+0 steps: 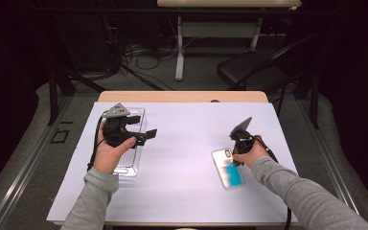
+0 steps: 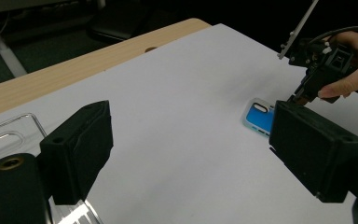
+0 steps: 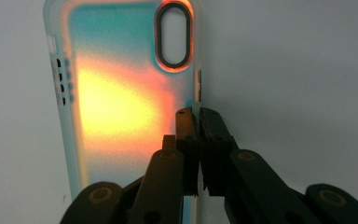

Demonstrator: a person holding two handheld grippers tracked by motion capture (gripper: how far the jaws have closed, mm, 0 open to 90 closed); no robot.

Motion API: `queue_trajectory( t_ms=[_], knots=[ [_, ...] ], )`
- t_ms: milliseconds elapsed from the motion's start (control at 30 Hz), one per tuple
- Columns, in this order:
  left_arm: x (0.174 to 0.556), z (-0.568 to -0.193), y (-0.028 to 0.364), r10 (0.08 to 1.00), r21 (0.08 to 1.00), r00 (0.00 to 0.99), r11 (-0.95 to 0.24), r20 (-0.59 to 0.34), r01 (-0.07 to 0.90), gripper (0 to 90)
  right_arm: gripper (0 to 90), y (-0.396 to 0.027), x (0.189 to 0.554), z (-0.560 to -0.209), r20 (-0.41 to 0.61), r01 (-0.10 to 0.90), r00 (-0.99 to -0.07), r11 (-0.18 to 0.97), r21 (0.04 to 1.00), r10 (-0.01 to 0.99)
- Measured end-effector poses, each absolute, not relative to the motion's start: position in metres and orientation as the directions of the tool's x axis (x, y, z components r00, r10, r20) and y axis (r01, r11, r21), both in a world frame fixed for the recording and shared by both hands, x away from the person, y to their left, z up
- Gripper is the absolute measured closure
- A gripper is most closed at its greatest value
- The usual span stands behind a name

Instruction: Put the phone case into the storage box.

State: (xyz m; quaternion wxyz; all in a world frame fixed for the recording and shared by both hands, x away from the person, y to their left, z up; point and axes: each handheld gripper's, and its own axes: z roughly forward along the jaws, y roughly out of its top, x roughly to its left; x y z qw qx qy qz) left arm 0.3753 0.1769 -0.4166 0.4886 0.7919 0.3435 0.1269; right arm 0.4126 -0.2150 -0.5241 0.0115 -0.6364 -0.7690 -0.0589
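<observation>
Your right gripper point(image 1: 237, 149) sits low at the near right of the white table sheet point(image 1: 187, 143), jaws pinched nearly closed on the long side edge of the translucent iridescent phone case point(image 1: 228, 168): in the right gripper view 1 jaw sits over the case's inside face and 1 outside its rim, clamped on the wall of the phone case point(image 3: 121, 107) just below the oval camera cutout point(image 3: 173, 36). The case lies flat on the sheet, cutout end pointing away from you.

Your left gripper point(image 1: 133, 130) hovers farther back on the left, jaws wide, nothing between them. Under it lies a clear plastic rectangular tray point(image 1: 129, 165), flat on the sheet, well apart from the case.

Behind the table, a black folding chair point(image 1: 249, 69).
</observation>
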Motion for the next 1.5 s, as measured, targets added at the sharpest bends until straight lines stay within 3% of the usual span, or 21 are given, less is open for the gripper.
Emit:
queue_trajectory(
  t_ms=[1500],
  knots=[
    [0.376, -0.418, 0.178, 0.672, 0.860, 0.727, -0.282, -0.139, 0.426, 14.0, 88.9, -0.216, 0.410, -0.514, 0.098, 0.979, -0.189, 0.179, 0.101, 0.977]
  ],
)
